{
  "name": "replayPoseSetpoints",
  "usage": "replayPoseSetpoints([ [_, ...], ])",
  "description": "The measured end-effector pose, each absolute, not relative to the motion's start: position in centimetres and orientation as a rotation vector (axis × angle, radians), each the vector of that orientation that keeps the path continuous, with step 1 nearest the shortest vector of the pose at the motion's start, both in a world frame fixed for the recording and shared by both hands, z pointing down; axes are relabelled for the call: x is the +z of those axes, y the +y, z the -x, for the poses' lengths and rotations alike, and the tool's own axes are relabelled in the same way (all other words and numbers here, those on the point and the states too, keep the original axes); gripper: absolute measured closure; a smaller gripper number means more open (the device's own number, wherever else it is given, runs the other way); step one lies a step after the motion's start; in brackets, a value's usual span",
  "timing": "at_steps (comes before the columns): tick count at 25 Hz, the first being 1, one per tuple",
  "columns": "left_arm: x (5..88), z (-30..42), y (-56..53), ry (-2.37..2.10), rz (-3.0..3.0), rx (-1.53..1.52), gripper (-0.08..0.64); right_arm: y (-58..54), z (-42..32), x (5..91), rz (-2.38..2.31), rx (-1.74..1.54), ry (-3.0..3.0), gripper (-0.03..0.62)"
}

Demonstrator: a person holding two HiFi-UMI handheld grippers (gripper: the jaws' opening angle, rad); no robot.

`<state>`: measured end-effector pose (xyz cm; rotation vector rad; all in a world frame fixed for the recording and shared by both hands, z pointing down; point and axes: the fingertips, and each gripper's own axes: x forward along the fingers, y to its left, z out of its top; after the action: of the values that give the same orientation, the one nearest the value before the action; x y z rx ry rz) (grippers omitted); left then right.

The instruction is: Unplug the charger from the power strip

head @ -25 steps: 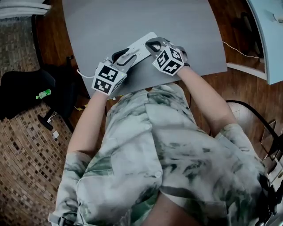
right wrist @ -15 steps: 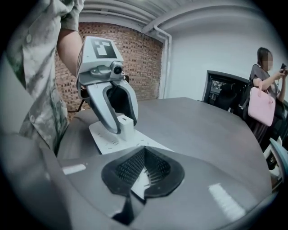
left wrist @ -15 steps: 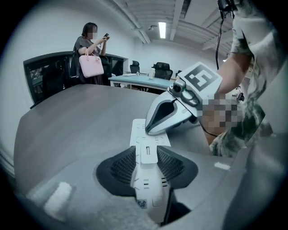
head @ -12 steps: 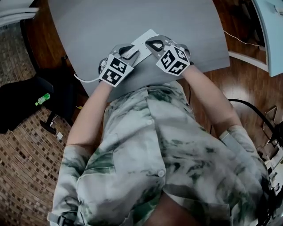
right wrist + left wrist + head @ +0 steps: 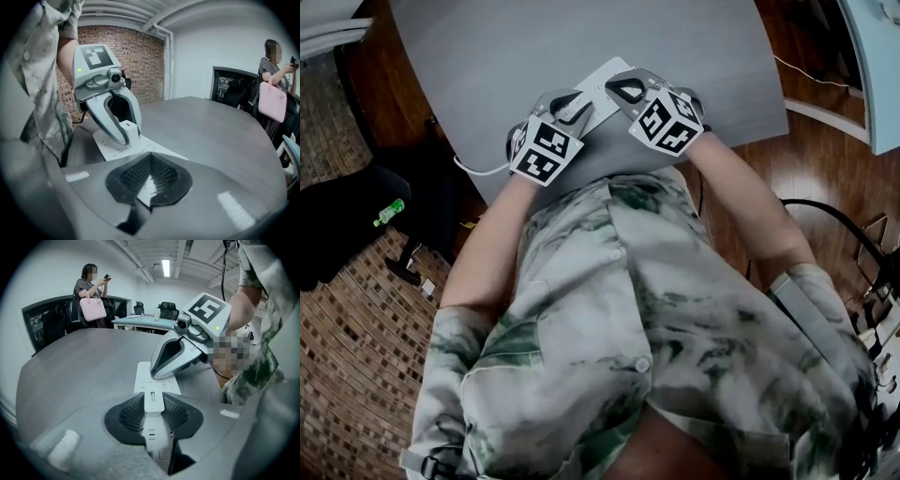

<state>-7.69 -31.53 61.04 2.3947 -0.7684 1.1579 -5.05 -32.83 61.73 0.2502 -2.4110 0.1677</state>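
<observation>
Atop flat power strip (image 5: 143, 380): left gripper (image 5: 567, 106) jaws closing round boxy white charger (image 5: 153, 404); right gripper (image 5: 150, 159) jaws clenched

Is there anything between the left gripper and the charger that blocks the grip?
Nothing visible does. The charger stands between the left gripper's closing jaws, plugged into the strip. The right gripper rests on the strip beyond the charger, to one side of the way up.

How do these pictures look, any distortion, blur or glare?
Head view: dim but sharp; the flat white power strip stands out on the grey table. Left gripper view: fisheye bend, dark corners, the ceiling strip light blown out. Right gripper view: same bend, even light.
</observation>
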Motion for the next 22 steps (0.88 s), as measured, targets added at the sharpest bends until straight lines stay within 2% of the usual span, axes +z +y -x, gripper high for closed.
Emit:
replayPoseSetpoints([
  [8,60.4,7.7,-31.6,-0.798,-2.427,1.146,0.463,-32.8,5.4,61.9,-0.270,0.215,-2.399,0.588],
  [11,55.8,7.8,-33.3,-0.888,-2.493,0.992,0.462,-32.9,5.4,61.7,-0.278,0.202,-2.400,0.589],
  [14,51.5,7.6,-35.2,-0.888,-2.580,0.965,0.460,-33.1,5.0,61.7,-0.284,0.202,-2.394,0.589],
  [22,48.3,9.7,-33.6,-0.992,-2.556,0.963,0.459,-33.3,5.1,61.9,-0.266,0.086,-2.435,0.589],
])
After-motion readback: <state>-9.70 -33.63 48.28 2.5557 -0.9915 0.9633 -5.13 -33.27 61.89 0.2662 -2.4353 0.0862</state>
